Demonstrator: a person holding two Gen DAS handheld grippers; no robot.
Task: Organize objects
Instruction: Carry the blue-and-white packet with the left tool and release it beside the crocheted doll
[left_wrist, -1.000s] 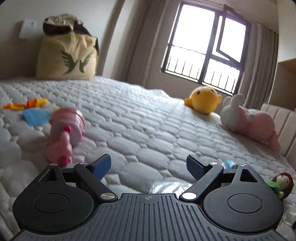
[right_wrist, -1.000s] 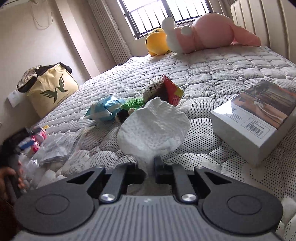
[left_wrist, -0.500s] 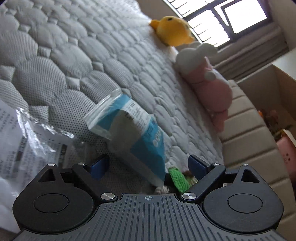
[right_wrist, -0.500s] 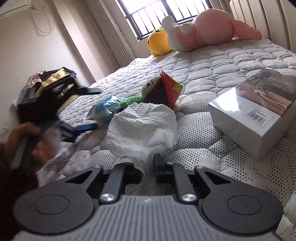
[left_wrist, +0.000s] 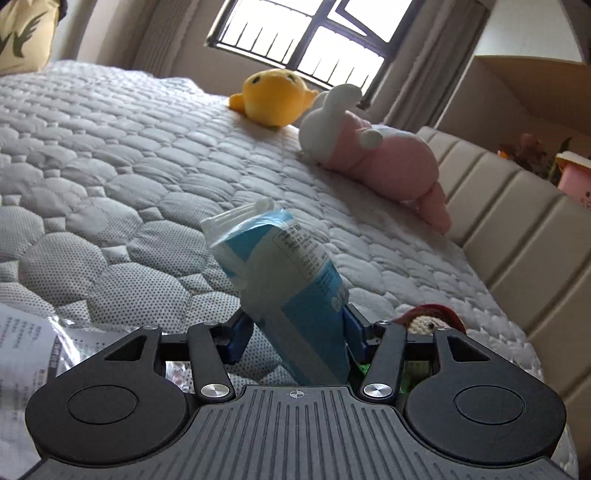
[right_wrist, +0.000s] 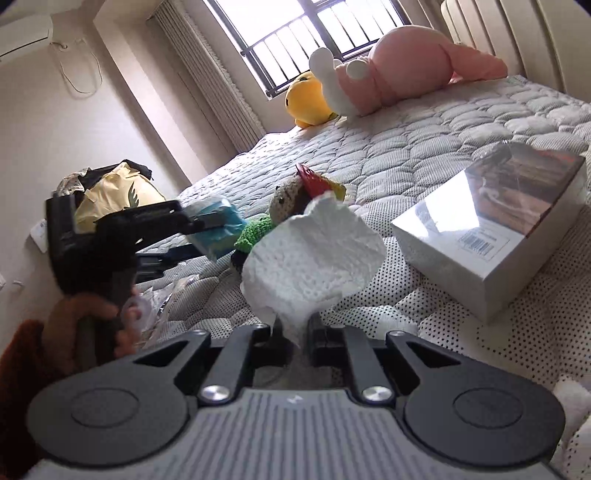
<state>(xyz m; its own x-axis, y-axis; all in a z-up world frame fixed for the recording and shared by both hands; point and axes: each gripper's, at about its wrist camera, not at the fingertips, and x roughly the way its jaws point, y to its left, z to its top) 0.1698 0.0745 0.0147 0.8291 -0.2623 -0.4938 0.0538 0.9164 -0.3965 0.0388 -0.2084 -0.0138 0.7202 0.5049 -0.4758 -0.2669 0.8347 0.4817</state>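
Now left tongs (left_wrist: 293, 328) clamp the blue packet (left_wrist: 291, 273); right tongs (right_wrist: 291, 332) pinch the tissue (right_wrist: 314, 258).

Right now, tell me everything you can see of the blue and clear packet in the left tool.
The packet is a soft plastic pouch, blue over most of its body, clear at the top, with a crimped seal and a white printed label on its side; the text is too small to read. It stands tilted, top leaning away to the left, its lower part pinched between the blue pads of the left tool. From the right wrist view it is held just above the quilted mattress, beside a crocheted doll.
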